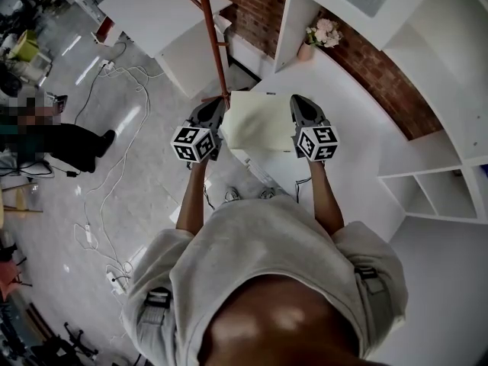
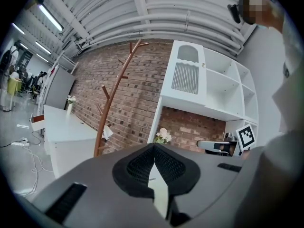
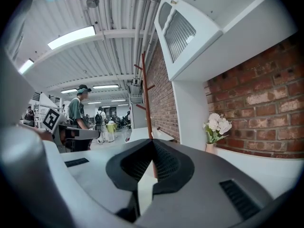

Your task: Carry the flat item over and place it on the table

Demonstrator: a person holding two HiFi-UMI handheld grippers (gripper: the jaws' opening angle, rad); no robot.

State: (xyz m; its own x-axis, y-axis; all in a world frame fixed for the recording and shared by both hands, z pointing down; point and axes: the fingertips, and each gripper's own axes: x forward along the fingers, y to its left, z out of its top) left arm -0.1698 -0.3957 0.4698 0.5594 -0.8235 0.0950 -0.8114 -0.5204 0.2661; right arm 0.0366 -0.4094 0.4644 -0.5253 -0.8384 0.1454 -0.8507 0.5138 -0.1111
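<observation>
We hold the flat item (image 1: 259, 120), a pale yellowish sheet, out in front of us by its two side edges. The left tongs (image 1: 221, 115) are pressed together on its left edge, and the left gripper view shows a thin pale strip of the sheet pinched between the black ribbed pads. The right tongs (image 1: 294, 107) are likewise clamped on its right edge, with the same pale strip caught between the pads in the right gripper view. Both tongs point away from us, roughly level. The sheet lies about flat between them and is carried only by the two grips. In the head view it shows over the near left edge of the white tabletop (image 1: 347, 113), which runs off to the far right along a brick wall (image 1: 385, 78). At the far end of that tabletop stands a small vase of pale flowers (image 1: 324, 33), well apart from the sheet. A reddish-brown coat stand (image 1: 214, 40) rises just beyond the left tongs. White shelving (image 1: 450, 181) fills the right side, and white cables (image 1: 114, 166) trail across the grey floor on the left.
</observation>
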